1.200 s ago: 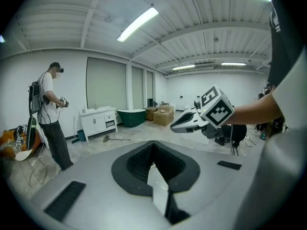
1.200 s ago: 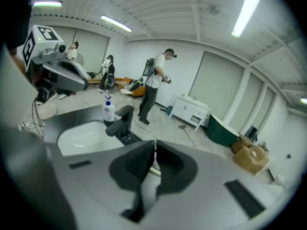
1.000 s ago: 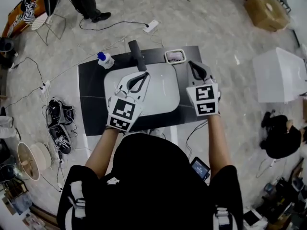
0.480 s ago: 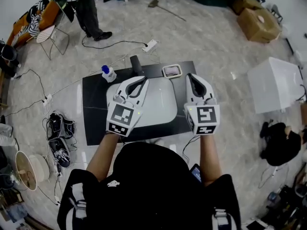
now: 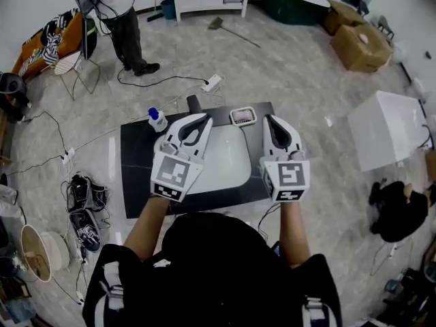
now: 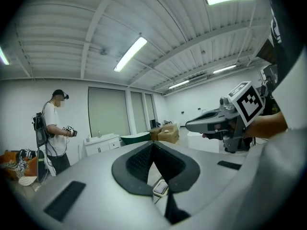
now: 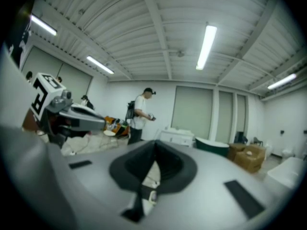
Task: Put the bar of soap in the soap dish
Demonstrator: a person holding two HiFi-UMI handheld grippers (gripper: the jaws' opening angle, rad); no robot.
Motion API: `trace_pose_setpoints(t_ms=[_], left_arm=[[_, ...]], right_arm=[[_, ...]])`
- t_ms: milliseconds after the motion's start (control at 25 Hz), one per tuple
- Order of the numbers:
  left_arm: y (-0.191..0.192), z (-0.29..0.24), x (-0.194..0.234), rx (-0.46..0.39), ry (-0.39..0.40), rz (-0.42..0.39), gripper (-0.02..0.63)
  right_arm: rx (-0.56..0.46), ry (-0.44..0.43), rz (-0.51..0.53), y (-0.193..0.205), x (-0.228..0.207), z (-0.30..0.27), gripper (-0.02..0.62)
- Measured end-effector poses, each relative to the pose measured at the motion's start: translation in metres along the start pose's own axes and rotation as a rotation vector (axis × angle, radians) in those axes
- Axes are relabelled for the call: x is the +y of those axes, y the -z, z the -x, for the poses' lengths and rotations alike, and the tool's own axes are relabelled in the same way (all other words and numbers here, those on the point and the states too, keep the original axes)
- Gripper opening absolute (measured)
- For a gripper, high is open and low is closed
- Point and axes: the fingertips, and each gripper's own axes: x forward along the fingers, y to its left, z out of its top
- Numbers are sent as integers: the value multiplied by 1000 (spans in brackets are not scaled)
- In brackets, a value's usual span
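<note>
A white soap dish stands at the back edge of the black countertop, behind the white sink basin; something pinkish, seemingly the soap bar, lies in it. My left gripper hovers over the basin's left side, and its jaws meet at the tips with nothing between them. My right gripper hangs just right of the dish, also shut and empty. In the left gripper view the left gripper points nearly level, and the soap dish shows below its jaws. The right gripper faces the room.
A blue-capped bottle and a black faucet stand at the back of the counter. Beyond it are a power strip, cables and a standing person. Shoes lie to the left, a white box to the right.
Both grippers have lifted away from the counter, side by side, still shut. The counter now looks smaller and farther below me.
</note>
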Motion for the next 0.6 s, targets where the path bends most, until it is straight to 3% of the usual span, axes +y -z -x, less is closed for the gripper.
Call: trace_pose_setpoints(t_ms=[360, 600], left_arm=[[-6, 5, 2, -15, -11, -19, 25], [-1, 2, 5, -16, -23, 13, 25]], right_arm=[[-18, 12, 27, -4, 6, 1, 34], [-11, 10, 50, -2, 9, -6, 34]])
